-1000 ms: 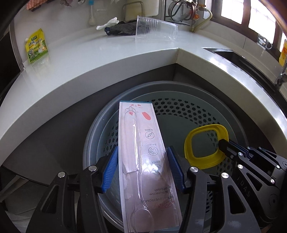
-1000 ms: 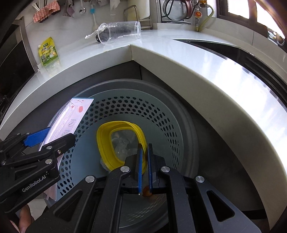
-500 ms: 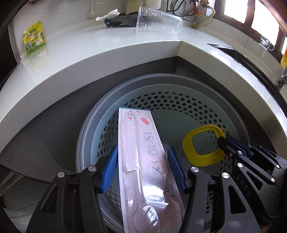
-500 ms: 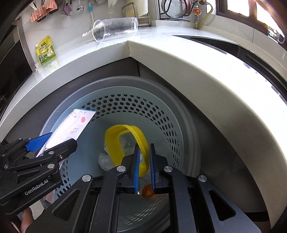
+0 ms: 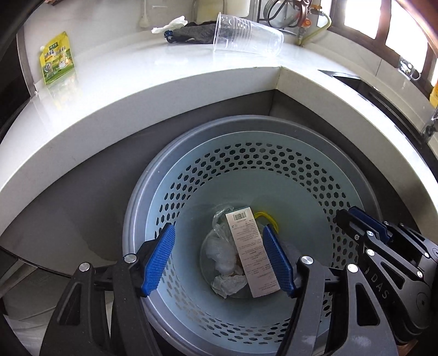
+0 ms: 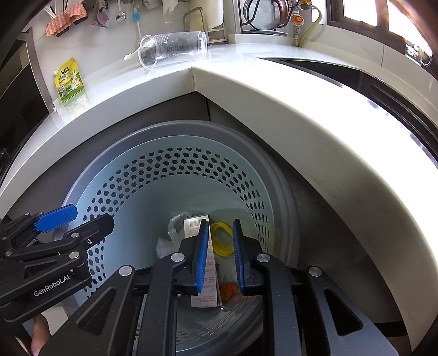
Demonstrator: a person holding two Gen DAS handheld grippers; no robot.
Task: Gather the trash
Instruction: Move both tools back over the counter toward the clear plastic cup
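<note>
Trash lies at the bottom of the perforated bin (image 5: 314,175): a long white packet (image 5: 251,254) printed side up, a yellow ring (image 6: 221,238) beside it, and crumpled clear plastic (image 5: 223,254). Left gripper (image 5: 219,260) hangs over the bin mouth, jaws spread wide, holding nothing. Right gripper (image 6: 219,254) hangs alongside, jaws parted by a narrower gap, likewise empty; plastic cups (image 5: 246,35) and a green sachet (image 5: 57,61) lie on the counter (image 5: 137,82).

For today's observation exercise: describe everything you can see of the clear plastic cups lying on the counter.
The clear plastic cups form a nested stack, thin, transparent and ribbed by their rims. The stack lies on its side on the white counter near the inner corner, open mouth toward the left in both views. A dark cloth and a white crumpled tissue sit just behind it. Neither pair of tongs touches it.
</note>
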